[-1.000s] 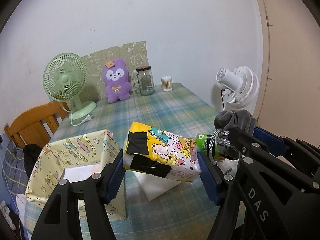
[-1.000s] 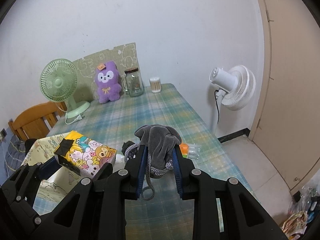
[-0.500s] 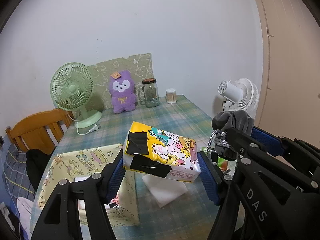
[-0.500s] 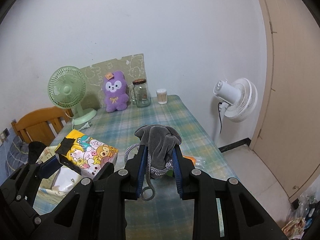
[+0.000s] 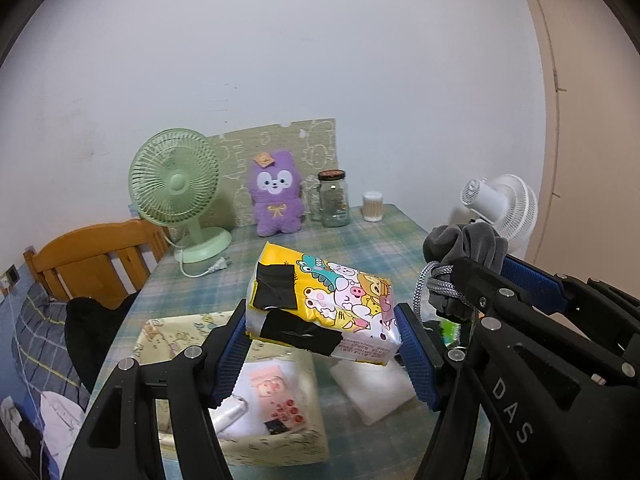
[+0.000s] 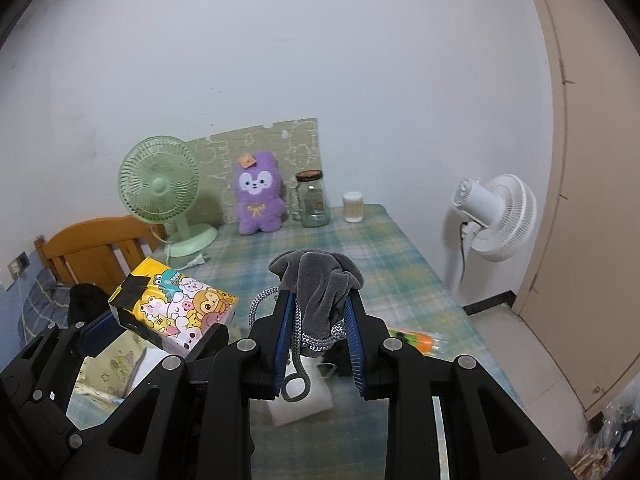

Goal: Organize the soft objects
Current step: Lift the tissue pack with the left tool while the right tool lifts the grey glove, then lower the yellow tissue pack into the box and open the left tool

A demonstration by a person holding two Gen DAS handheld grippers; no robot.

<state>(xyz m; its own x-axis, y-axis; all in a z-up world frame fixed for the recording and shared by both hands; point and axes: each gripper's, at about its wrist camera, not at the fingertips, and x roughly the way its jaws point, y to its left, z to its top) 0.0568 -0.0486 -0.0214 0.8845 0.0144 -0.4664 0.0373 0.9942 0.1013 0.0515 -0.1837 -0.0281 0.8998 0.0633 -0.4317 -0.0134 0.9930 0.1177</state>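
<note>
My left gripper [image 5: 320,344] is shut on a yellow cartoon tissue pack [image 5: 324,308] with black tape patches, held in the air above the fabric storage box [image 5: 276,448] and the table. The pack also shows in the right wrist view [image 6: 172,308]. My right gripper [image 6: 318,340] is shut on a grey drawstring pouch [image 6: 320,288], its cord hanging down. The pouch also shows at the right of the left wrist view [image 5: 464,248]. A purple plush bunny [image 5: 276,200] sits at the back of the table against a green board.
A green desk fan [image 5: 176,188], a glass jar [image 5: 334,200] and a cotton-swab tub [image 5: 373,206] stand at the back. A white foam block [image 5: 372,392] lies on the plaid tablecloth. A wooden chair [image 5: 92,260] stands left, a white floor fan [image 6: 496,216] right. An orange-green bottle [image 6: 416,338] lies near the right edge.
Both grippers have risen and pulled back with their loads. The table looks lower and farther, and the inside of the storage box has come into view under the tissue pack.
</note>
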